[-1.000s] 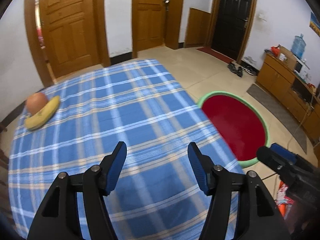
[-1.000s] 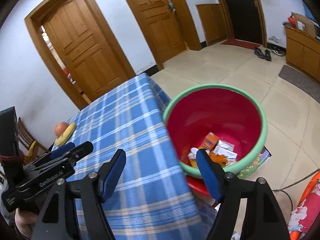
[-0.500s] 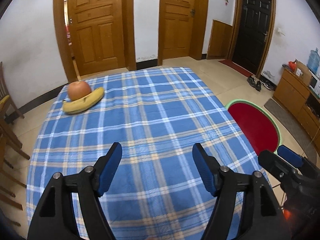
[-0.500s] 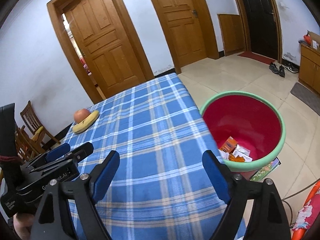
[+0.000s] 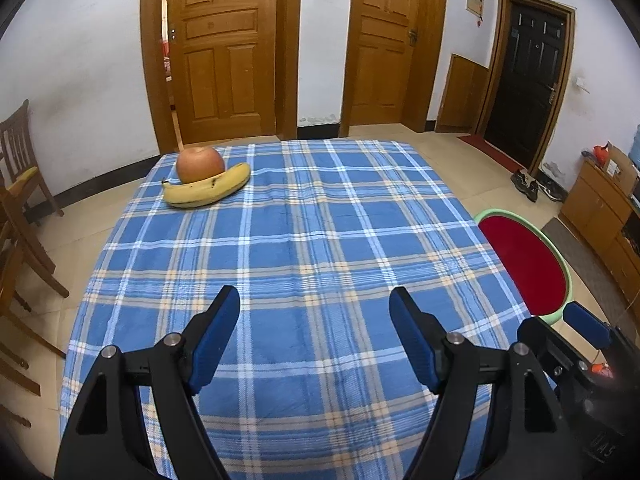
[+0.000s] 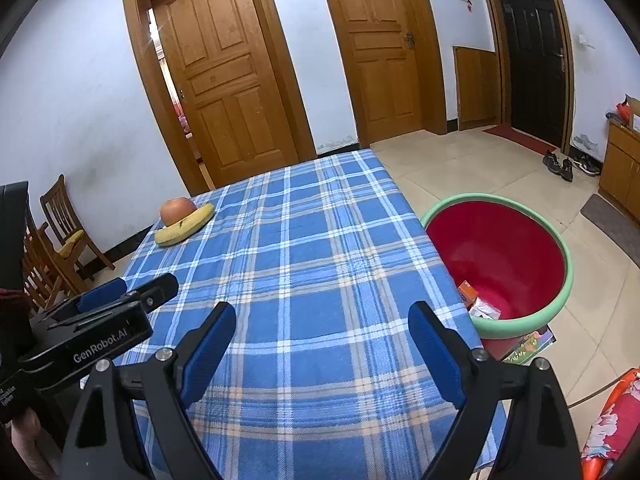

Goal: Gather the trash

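A red bin with a green rim [image 6: 520,326] stands on the floor just off the table's right edge; in the left wrist view its rim [image 5: 567,280] shows at the right. Inside lie an orange packet [image 6: 467,291] and a white wrapper [image 6: 486,312]. My left gripper [image 5: 314,294] hovers over the blue plaid tablecloth [image 5: 320,220], its jaws opening with nothing between them. My right gripper [image 6: 321,308] is open and empty above the cloth's near right part. Each gripper shows in the other's view: left gripper [image 6: 120,296], right gripper [image 5: 576,320].
An apple [image 5: 200,165] and a banana [image 5: 208,194] lie at the table's far left corner. Wooden chairs [image 6: 64,232] stand left of the table. A booklet [image 6: 528,344] lies under the bin. A low cabinet [image 5: 600,208] and shoes [image 5: 528,186] are at the far right.
Both views have swung from the bin towards the table and levelled out. The jaws of both grippers stand wider apart. The apple and banana now sit nearer the middle of the view.
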`<state>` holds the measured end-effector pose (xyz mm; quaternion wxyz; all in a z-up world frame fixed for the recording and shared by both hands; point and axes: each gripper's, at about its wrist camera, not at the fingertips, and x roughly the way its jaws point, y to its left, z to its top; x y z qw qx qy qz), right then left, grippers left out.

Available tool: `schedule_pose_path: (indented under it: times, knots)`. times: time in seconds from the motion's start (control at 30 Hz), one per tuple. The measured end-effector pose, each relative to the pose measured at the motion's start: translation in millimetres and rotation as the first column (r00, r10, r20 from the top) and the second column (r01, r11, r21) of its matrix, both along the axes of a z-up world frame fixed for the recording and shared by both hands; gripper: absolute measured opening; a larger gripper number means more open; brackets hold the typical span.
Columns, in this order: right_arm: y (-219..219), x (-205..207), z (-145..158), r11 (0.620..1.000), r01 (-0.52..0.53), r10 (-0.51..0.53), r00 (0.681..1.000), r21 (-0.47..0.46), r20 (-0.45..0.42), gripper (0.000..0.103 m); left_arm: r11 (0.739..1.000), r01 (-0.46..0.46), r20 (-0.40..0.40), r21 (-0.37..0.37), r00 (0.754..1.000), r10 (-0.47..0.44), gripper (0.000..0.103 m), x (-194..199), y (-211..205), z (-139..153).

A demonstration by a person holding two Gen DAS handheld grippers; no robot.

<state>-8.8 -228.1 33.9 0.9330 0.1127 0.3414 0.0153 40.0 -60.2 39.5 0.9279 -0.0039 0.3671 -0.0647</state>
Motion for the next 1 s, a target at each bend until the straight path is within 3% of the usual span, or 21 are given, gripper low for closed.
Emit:
schedule_pose_path:
  times: [1.0]
  knots:
    - [1.8, -3.6, -0.2, 1.000, 0.001, -0.001, 1.000, 0.001, 0.002, 0.090, 1.000, -0.014, 0.002, 0.001, 1.000, 0.014, 0.077, -6.2, 3.0, -0.4]
